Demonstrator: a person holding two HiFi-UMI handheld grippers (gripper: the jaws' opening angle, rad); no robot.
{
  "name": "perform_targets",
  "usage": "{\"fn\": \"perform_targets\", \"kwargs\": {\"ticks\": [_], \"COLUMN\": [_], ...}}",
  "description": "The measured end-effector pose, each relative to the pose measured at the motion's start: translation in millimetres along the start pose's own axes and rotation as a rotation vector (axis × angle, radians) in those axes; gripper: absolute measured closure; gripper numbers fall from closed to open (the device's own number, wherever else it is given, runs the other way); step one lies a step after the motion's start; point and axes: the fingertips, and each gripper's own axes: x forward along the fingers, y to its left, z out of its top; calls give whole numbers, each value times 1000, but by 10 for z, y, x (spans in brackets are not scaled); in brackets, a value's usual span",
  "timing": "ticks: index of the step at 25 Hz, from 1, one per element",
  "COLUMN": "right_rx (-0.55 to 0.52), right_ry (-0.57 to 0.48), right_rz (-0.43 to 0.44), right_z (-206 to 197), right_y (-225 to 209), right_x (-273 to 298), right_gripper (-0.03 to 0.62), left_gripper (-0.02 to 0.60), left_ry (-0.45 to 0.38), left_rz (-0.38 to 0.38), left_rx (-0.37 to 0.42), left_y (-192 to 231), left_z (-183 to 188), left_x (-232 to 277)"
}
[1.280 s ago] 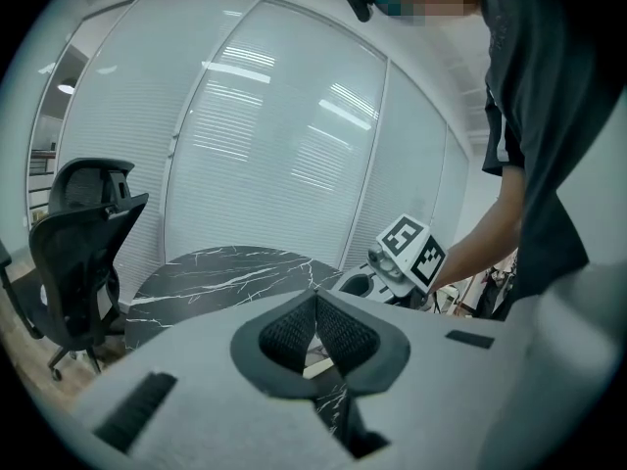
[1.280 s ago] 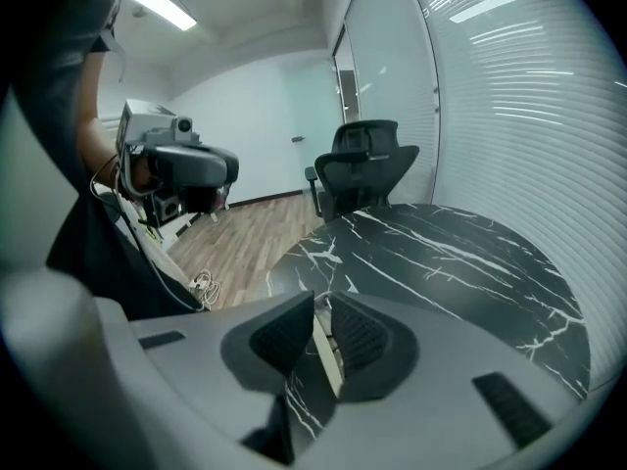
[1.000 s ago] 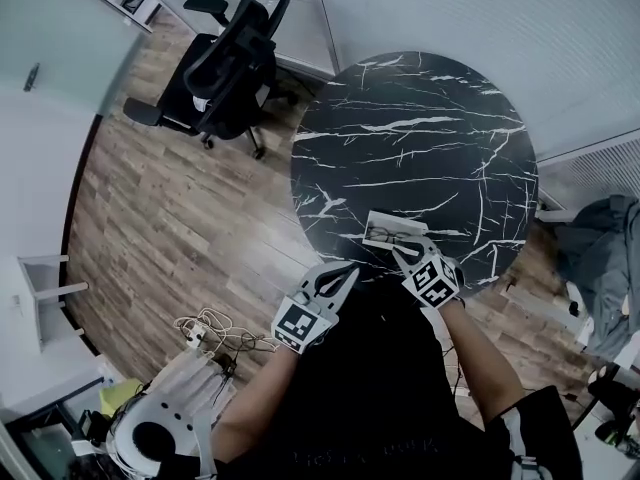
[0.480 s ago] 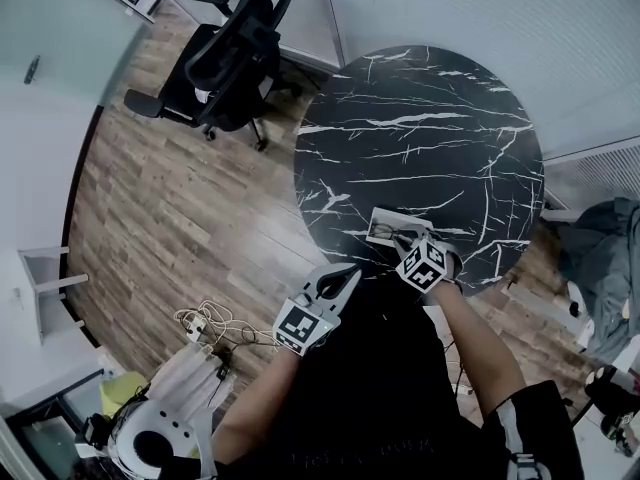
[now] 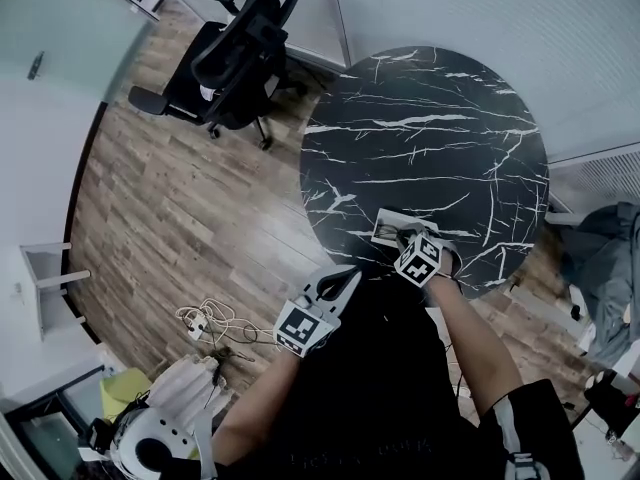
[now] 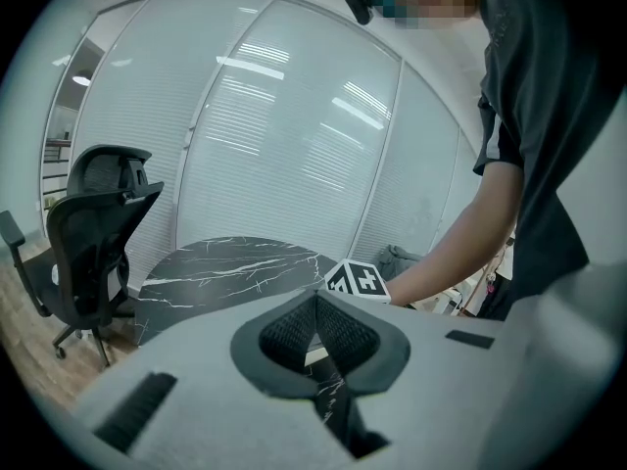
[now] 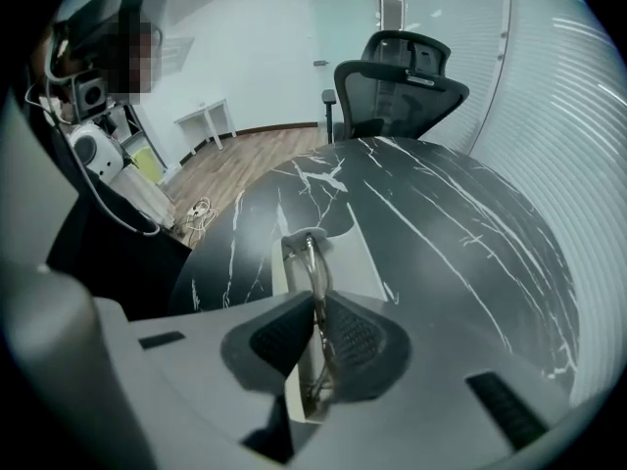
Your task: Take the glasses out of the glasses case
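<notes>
Right gripper (image 7: 319, 329) first: its two jaws are pinched down on the glasses (image 7: 312, 262), clamped on the near end of the frame. There's just the one pair. It's a thin wiry frame with clear-looking lenses, standing up on edge and running away from the jaws along the glasses case (image 7: 343, 253). One case too: pale, open, lying flat with the tray facing up. The glasses sit over the tray, and I honestly can't tell if they're touching the bottom or lifted a bit off it.

Left gripper (image 6: 315, 307): jaws pressed together, nothing in there, just pad on pad. From the head view it's held off the near rim of the table, to the left of the right gripper and apart from it, above the person's dark clothes. In its own view the right gripper shows up just past its tips, with the person's bare forearm (image 6: 456, 258) behind that.

So that's two grippers, one per hand. There's one table (image 5: 430, 148), round with a black marble-look top and white veins, and the case sits near the edge closest to the person. One black office chair (image 5: 235, 53) stands on the wood floor (image 5: 150, 198), off past the table's far left side. A tangle of cables (image 5: 205, 320) lies on the floor over on the left gripper's side, and a heap of grey cloth (image 5: 608, 263) is way off to the right.
</notes>
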Motion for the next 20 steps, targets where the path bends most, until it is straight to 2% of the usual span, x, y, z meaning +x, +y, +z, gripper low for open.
{"fn": "perform_targets", "kwargs": {"ticks": [8, 13, 20], "right_rx": [-66, -46, 1], "right_ry": [36, 46, -38], "right_rz": [-19, 0, -49], "right_z": [-24, -21, 72], "right_y": [-22, -16, -139], "right_x": [37, 45, -141], "right_gripper": [560, 560, 560], "left_gripper": [563, 563, 563], "left_ry": [4, 5, 7], "left_rz": [8, 2, 8], "left_rx": [-4, 0, 2], "left_y": [26, 0, 12], "left_z": [-19, 1, -13], "left_x": [-19, -8, -46]}}
